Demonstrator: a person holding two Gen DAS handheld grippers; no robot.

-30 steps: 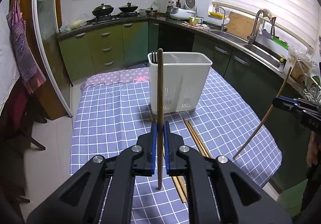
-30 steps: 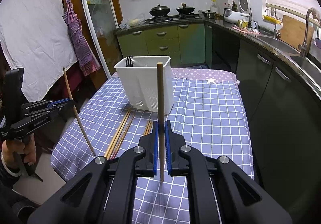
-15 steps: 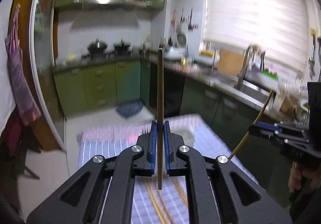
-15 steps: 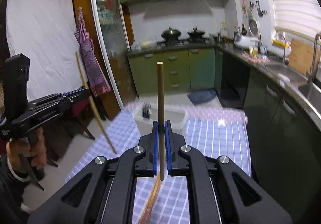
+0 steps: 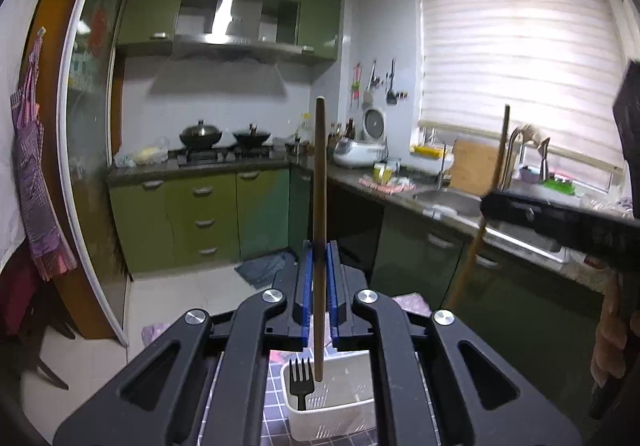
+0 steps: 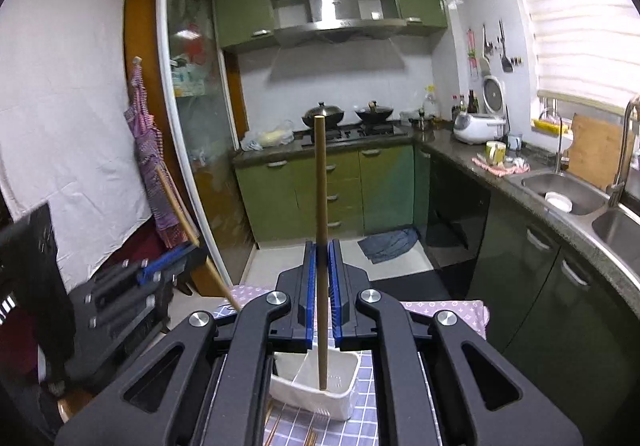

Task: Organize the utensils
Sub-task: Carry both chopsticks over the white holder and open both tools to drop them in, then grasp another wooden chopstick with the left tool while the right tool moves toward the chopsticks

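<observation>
My left gripper [image 5: 319, 258] is shut on an upright wooden chopstick [image 5: 320, 182]; its lower tip hangs just above the white utensil holder [image 5: 344, 422], beside a black fork [image 5: 301, 382] standing in it. My right gripper [image 6: 321, 258] is shut on another upright chopstick [image 6: 321, 182], whose tip hangs over the same holder [image 6: 340, 400]. Each gripper shows in the other's view: the right gripper [image 5: 486, 206] with its chopstick [image 5: 496, 166], the left gripper [image 6: 192, 246] with its chopstick [image 6: 176, 202].
The holder stands on a blue checked tablecloth [image 6: 368, 422]. Several more chopsticks [image 6: 276, 430] lie on the cloth in front of it. Green kitchen cabinets [image 6: 348, 186], a stove and a sink counter [image 6: 560, 202] lie beyond.
Both grippers have risen and moved forward over the holder, each still holding its chopstick. The holder has dropped from mid-frame to the bottom of both views.
</observation>
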